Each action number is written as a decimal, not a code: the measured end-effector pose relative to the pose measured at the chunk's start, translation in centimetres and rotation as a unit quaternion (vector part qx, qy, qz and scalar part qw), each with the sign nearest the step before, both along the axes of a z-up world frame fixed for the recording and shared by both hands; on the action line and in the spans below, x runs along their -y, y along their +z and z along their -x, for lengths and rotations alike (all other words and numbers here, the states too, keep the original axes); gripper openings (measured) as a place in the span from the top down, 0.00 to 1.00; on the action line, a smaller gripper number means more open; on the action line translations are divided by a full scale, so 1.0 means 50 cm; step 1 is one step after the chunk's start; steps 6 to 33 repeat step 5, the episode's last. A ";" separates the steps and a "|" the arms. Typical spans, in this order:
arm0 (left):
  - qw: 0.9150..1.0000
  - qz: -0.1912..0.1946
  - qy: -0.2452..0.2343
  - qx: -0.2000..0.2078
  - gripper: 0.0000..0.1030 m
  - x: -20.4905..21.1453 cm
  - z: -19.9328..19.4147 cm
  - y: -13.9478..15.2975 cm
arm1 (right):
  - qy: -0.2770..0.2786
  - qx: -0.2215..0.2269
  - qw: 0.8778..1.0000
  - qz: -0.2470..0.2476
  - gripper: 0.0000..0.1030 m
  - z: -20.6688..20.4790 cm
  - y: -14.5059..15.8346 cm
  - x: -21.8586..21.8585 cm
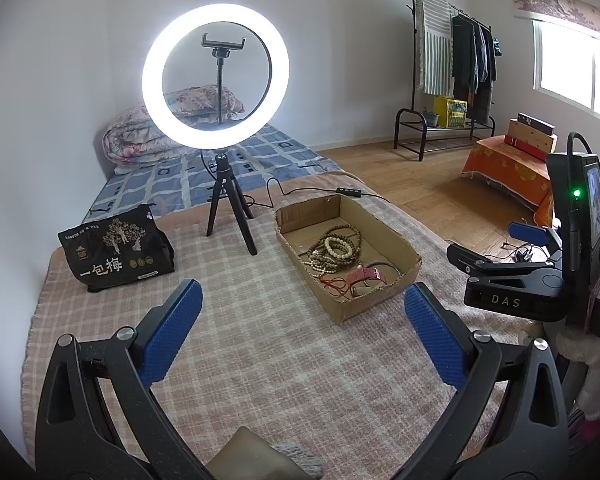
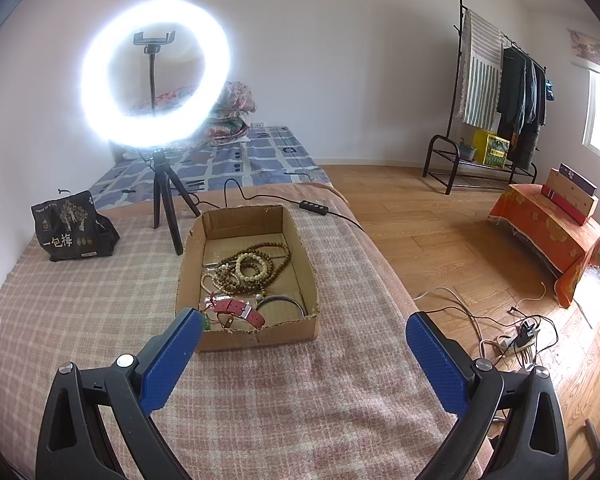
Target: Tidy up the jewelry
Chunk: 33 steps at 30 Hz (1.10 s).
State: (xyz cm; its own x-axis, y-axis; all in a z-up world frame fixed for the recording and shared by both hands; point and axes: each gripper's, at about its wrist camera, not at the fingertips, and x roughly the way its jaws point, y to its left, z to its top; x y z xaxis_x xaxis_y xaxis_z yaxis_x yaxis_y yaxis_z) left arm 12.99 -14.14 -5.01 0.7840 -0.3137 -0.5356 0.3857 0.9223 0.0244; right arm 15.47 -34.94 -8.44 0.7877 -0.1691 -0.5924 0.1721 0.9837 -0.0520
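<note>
Right wrist view: cardboard tray (image 2: 247,330) of tangled bead strands (image 2: 246,267), 12 o'clock.
Both our grippers, left gripper (image 1: 302,330) and right gripper (image 2: 303,354), gape empty; we judge lifting one strand drags its neighbours out.

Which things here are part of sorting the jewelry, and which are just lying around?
Belong to the job: cardboard box, bead strands, red watch strap, metal bangle, left gripper and right gripper, both open.

Just lying about: ring light, black snack bag, clothes rack.
</note>
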 end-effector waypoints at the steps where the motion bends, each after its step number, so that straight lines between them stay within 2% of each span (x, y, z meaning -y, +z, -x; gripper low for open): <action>1: 1.000 0.000 -0.001 0.001 0.00 -0.001 0.000 0.000 | 0.000 0.000 1.000 0.000 0.00 0.000 0.000 0.000; 33: 1.000 -0.002 0.004 0.010 0.00 -0.005 0.002 0.003 | 0.000 0.000 1.000 0.001 0.00 0.000 0.000 -0.001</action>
